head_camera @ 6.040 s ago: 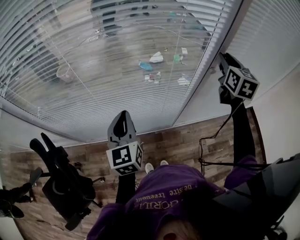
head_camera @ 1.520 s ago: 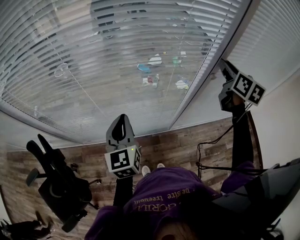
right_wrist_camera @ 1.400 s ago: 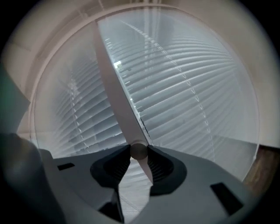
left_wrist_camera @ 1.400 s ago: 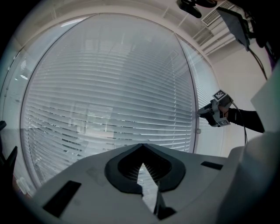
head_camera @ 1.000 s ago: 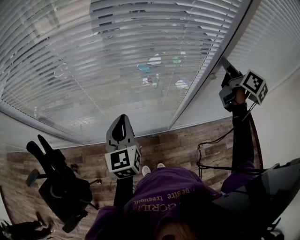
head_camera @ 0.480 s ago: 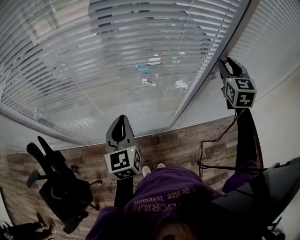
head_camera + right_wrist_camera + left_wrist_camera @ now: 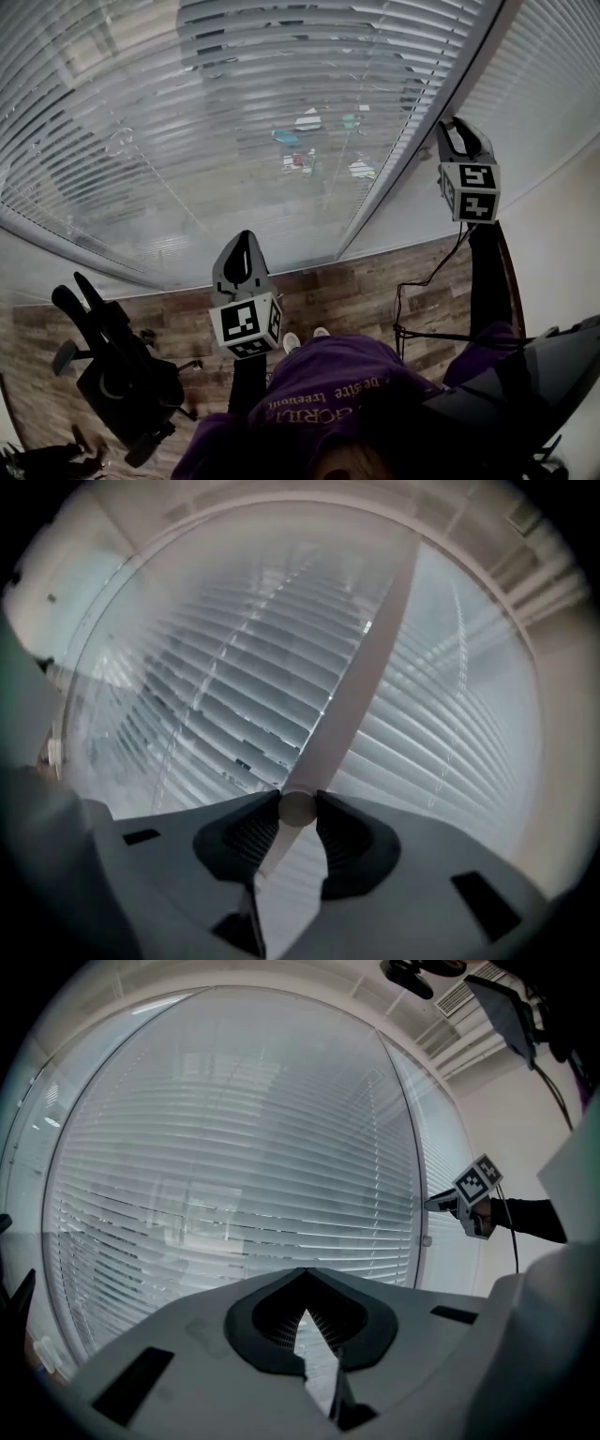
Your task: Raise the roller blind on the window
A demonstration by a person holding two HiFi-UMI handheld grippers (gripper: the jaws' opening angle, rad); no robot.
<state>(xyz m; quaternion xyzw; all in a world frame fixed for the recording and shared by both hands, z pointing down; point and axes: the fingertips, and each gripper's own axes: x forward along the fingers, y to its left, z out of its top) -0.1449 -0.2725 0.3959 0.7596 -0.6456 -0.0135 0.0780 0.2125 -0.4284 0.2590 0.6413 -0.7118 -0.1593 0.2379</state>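
Observation:
A slatted blind (image 7: 234, 112) hangs over the wide window, and its slats also fill the left gripper view (image 7: 234, 1176). A pale frame post (image 7: 366, 667) separates it from a second blind (image 7: 544, 75). My right gripper (image 7: 457, 131) is raised against that post. In the right gripper view its jaws (image 7: 298, 803) are shut on a small round white knob (image 7: 298, 810) on the post. My left gripper (image 7: 244, 239) is held level lower down in front of the window, facing the blind, with its tips together and nothing in it (image 7: 305, 1274).
A black office chair (image 7: 122, 375) stands on the wooden floor (image 7: 347, 291) at the lower left. A black cable (image 7: 422, 281) hangs from my right arm. Another small round fitting (image 7: 427, 1240) sits on the post just below my right gripper (image 7: 439, 1202).
My right gripper has rolled about its own axis on the knob, so its marker cube shows a different face. The left gripper has stayed where it was.

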